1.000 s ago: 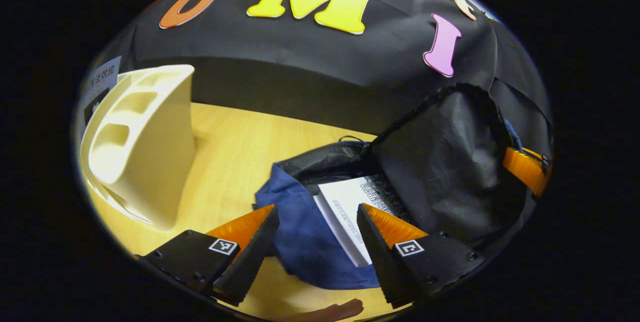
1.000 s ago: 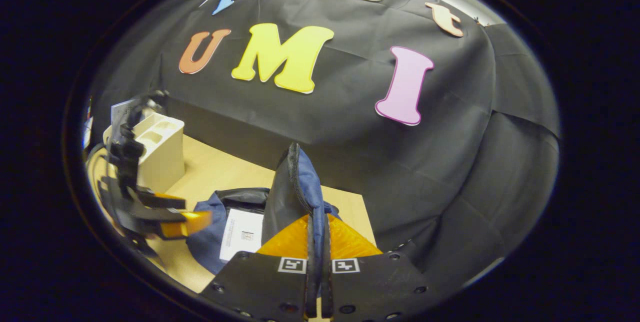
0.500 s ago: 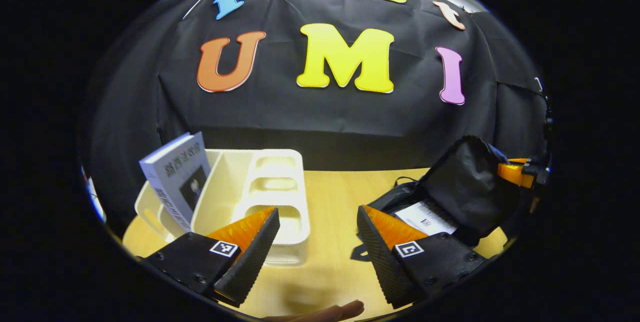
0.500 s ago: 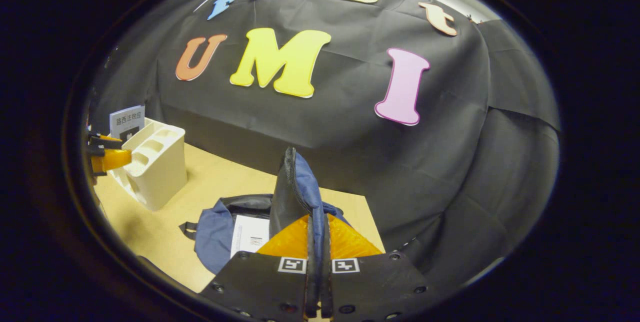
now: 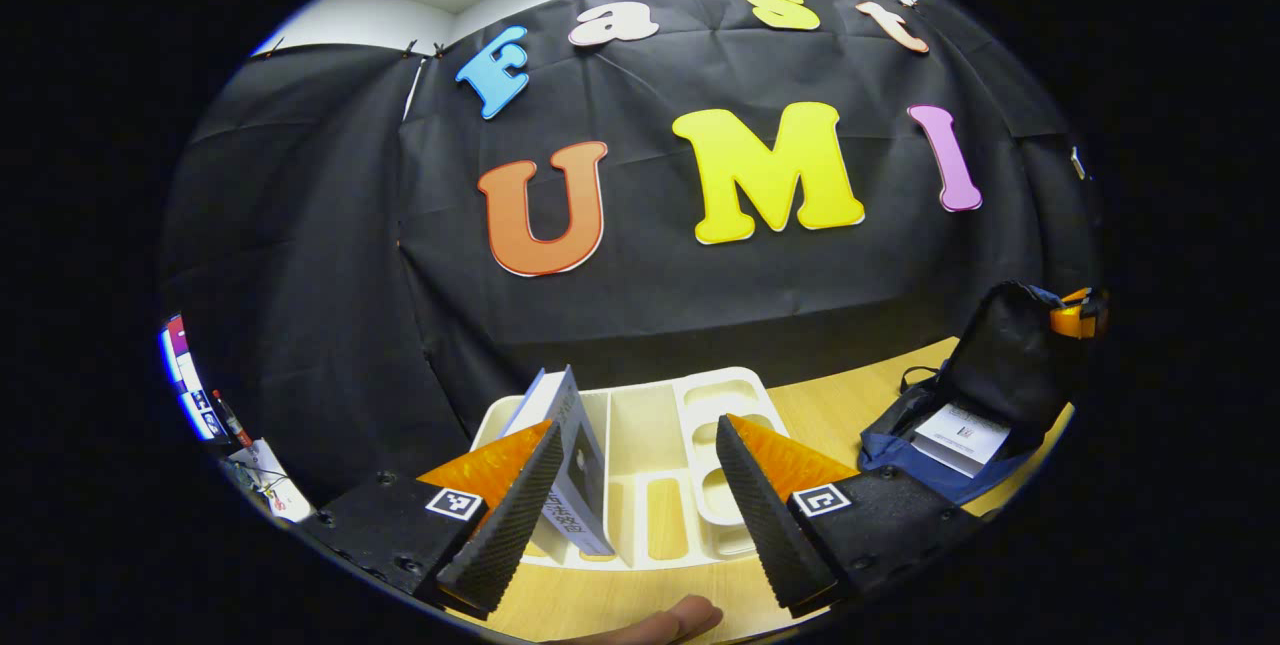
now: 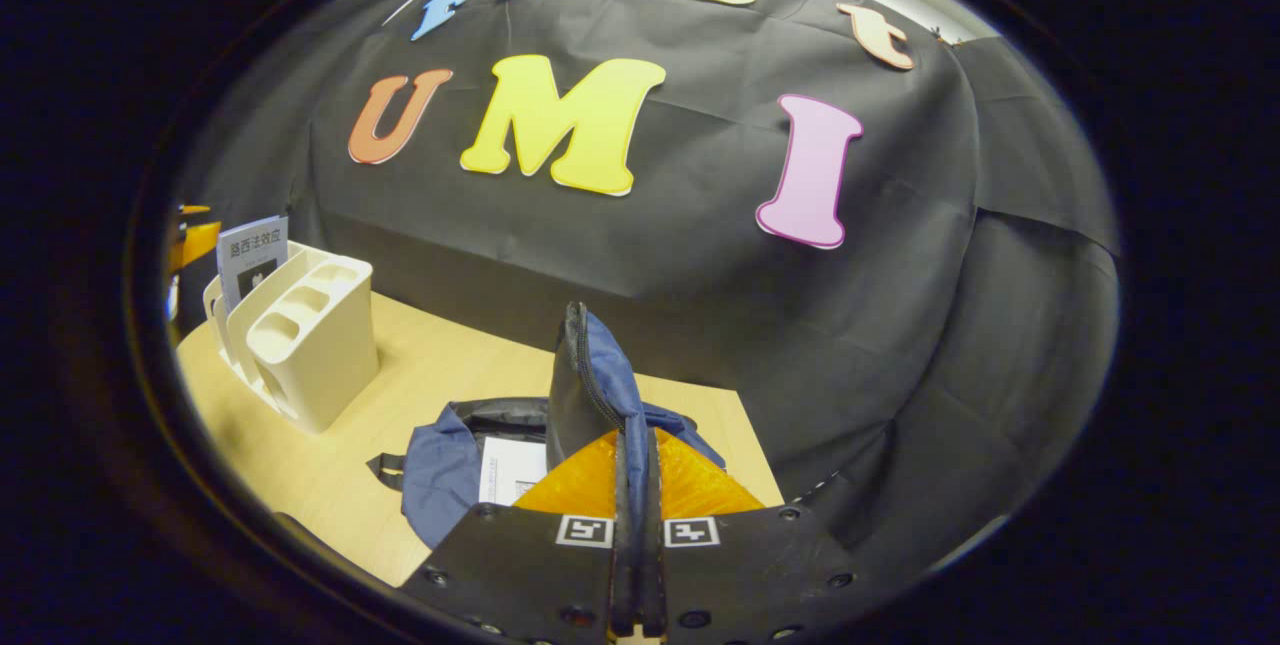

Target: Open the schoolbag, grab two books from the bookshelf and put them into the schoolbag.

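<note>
Cream plastic is what the left gripper (image 5: 630, 485) faces: the bookshelf (image 5: 700, 405), a slotted desk stand, sits straight ahead of its fingers, which stand wide apart with nothing between them. One grey-covered book (image 5: 575, 465) leans in the stand's slot just inside the left-hand finger, near its ribbed pad; whether they touch I can't make out. Off to that gripper's far right the schoolbag (image 5: 990, 375) lies open on the wooden table (image 5: 830, 405), a white book (image 5: 962, 433) already lying inside it. The right gripper (image 6: 636, 485) has its fingers pressed together on the bag's raised flap (image 6: 585, 375), holding the mouth open; below and left of those fingers the white book (image 6: 510, 470) shows in the opening, and the stand (image 6: 300, 335) with the grey book (image 6: 250, 255) sits well off to its left. So I'd judge one book is in and the second pick is in hand. Next, the left gripper would need to shift slightly left so the leaning book falls between both fingers, close on its upper edge, lift it clear of the slot, and carry it to the bag. The other hand should keep the flap up.
</note>
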The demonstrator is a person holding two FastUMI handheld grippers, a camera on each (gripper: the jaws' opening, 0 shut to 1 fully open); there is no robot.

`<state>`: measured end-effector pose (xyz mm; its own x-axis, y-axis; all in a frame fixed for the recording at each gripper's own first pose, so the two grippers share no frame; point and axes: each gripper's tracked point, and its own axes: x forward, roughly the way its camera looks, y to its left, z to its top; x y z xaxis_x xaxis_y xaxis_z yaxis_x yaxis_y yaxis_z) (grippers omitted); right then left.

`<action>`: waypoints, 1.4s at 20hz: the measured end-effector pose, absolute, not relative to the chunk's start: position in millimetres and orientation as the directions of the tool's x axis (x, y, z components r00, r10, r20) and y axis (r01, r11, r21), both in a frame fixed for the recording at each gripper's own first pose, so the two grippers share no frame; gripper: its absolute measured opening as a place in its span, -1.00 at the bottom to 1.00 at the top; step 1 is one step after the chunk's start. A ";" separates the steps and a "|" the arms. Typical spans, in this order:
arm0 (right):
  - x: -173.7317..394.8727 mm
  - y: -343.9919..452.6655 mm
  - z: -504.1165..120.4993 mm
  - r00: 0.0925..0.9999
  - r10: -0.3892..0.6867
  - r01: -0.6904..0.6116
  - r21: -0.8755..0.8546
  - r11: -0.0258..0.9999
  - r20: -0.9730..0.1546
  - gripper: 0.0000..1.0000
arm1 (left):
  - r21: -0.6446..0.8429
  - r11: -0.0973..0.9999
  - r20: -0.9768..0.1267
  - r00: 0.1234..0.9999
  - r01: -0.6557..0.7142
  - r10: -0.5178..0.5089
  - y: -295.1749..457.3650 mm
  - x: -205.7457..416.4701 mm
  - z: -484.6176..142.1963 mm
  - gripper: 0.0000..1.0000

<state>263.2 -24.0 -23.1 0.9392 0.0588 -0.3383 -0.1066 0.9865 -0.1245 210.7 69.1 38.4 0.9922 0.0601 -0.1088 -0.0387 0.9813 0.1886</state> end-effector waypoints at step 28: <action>243.2 -33.4 -31.7 0.944 0.113 -0.156 -0.120 0.980 -0.309 -0.92 | 0.166 0.986 -0.778 0.611 -0.025 0.146 164.4 341.1 -34.6 0.73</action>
<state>243.2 -33.4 -31.7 0.9444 0.1127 -0.3090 -0.1564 0.9803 -0.1204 341.1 164.4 -34.6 0.6107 0.1463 -0.7782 -0.0249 0.9858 0.1658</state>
